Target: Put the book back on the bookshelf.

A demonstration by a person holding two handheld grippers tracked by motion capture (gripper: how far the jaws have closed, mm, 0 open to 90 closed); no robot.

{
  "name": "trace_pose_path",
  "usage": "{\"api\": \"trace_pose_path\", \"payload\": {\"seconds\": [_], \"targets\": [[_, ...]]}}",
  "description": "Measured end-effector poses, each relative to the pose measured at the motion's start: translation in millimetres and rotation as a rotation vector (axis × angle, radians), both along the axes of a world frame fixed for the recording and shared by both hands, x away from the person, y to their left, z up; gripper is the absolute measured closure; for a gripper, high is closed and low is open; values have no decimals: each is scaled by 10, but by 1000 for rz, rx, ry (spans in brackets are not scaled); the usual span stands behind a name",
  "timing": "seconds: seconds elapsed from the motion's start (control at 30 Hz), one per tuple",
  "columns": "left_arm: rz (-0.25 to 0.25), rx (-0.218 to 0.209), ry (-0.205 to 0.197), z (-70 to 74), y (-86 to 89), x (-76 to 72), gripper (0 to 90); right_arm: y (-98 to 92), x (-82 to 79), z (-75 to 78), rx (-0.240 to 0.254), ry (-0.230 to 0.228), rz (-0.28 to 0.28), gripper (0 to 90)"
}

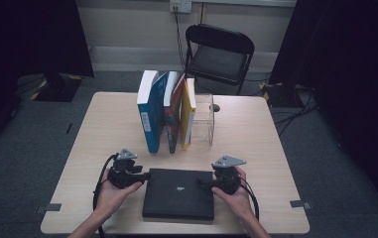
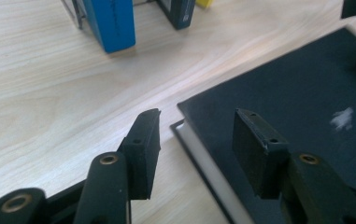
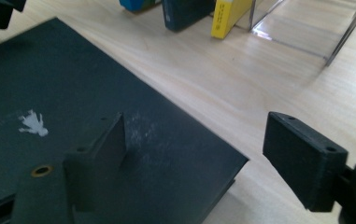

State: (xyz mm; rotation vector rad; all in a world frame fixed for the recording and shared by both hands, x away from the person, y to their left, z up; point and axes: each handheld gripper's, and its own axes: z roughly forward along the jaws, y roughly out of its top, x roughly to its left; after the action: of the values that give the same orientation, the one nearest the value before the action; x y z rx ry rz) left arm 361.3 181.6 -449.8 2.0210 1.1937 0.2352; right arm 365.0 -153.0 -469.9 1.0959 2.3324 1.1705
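Note:
A black hardcover book (image 1: 179,193) lies flat on the wooden table (image 1: 256,129) near the front edge, a small white mark on its cover (image 3: 33,125). At the book's left edge sits my left gripper (image 1: 147,176). In the left gripper view, the left gripper (image 2: 199,116) is open, one jaw beside the book's corner (image 2: 189,105) over the table and the other over the cover, neither pad pressing. My right gripper (image 1: 204,184) is at the book's right edge. Seen in its own view, the right gripper (image 3: 199,121) stands wide open across the corner (image 3: 241,161).
Behind the black book stand several upright books: a blue one (image 1: 149,114), a dark one (image 1: 173,119) and a yellow one (image 1: 188,114), leaning against a clear acrylic stand (image 1: 204,119). A black folding chair (image 1: 219,54) stands beyond the table's far edge.

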Motion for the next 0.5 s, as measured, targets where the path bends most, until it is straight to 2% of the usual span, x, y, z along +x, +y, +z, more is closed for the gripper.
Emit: {"api": "trace_pose_path", "payload": {"seconds": [0.03,0.07,0.1,0.17,0.23,0.3,0.4,0.5], "targets": [[0,0,0,0,0,0,516,0,0,0,0,0,0,206],[-5,2,12,-16,9,5,514,-15,-7,-27,25,4,-8,205],[-4,-1,3,-42,0,-1,509,-19,-4,-33,28,5,-7,204],[-25,26,1,-60,-9,12,498,-23,-8,-39,34,9,-11,204],[-20,27,-4,-75,-25,15,494,-24,-16,-42,38,11,-6,203],[-28,13,-8,-88,-48,36,480,-21,-45,-43,44,24,9,199],[-64,21,-50,-109,-87,75,470,-18,-103,-35,36,15,9,196],[-72,9,-50,-123,-114,138,466,-53,-132,-24,30,36,17,189]]}}
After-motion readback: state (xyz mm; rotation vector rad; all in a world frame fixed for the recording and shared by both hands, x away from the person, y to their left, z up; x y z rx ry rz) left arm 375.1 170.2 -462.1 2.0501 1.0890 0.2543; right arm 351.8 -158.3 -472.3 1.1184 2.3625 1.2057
